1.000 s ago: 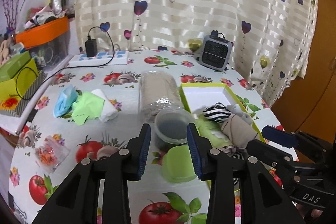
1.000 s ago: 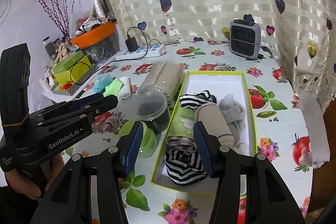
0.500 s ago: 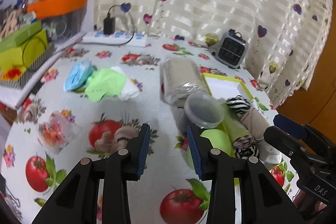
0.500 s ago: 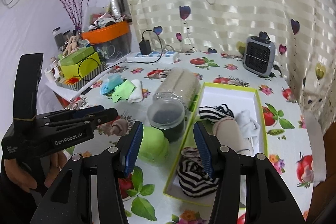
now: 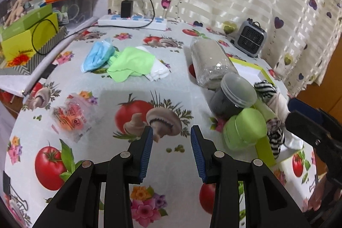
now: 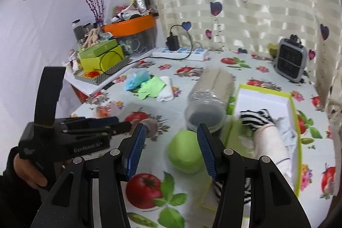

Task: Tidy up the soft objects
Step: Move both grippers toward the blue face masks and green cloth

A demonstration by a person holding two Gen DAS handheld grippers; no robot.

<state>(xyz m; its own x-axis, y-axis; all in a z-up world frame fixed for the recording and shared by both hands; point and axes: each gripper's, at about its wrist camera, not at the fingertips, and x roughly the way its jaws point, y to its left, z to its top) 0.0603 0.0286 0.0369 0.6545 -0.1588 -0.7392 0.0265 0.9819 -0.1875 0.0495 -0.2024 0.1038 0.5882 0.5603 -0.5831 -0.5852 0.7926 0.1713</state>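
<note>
A green cloth (image 5: pixel 132 64), a blue cloth (image 5: pixel 98 56) and a white cloth (image 5: pixel 159 71) lie in a loose pile on the far left of the table; the pile also shows in the right wrist view (image 6: pixel 152 87). A green-rimmed box (image 6: pixel 292 108) at the right holds striped socks (image 6: pixel 257 119) and a beige roll (image 6: pixel 271 142). My left gripper (image 5: pixel 171 131) is open and empty above the tablecloth, well short of the pile. My right gripper (image 6: pixel 171 131) is open and empty, near a green lid (image 6: pixel 185 151).
A large lying jar of beige stuff (image 5: pixel 210 63), a dark tub (image 5: pixel 233 97) and the green lid (image 5: pixel 243 130) sit left of the box. A small plastic packet (image 5: pixel 72 119) lies near left. A power strip (image 5: pixel 132 21), a small heater (image 5: pixel 251 41) and stacked boxes (image 5: pixel 27 40) line the back and left.
Both grippers have swung left, away from the box. The cloth pile now sits nearer the middle of both views. Both stay open and empty.
</note>
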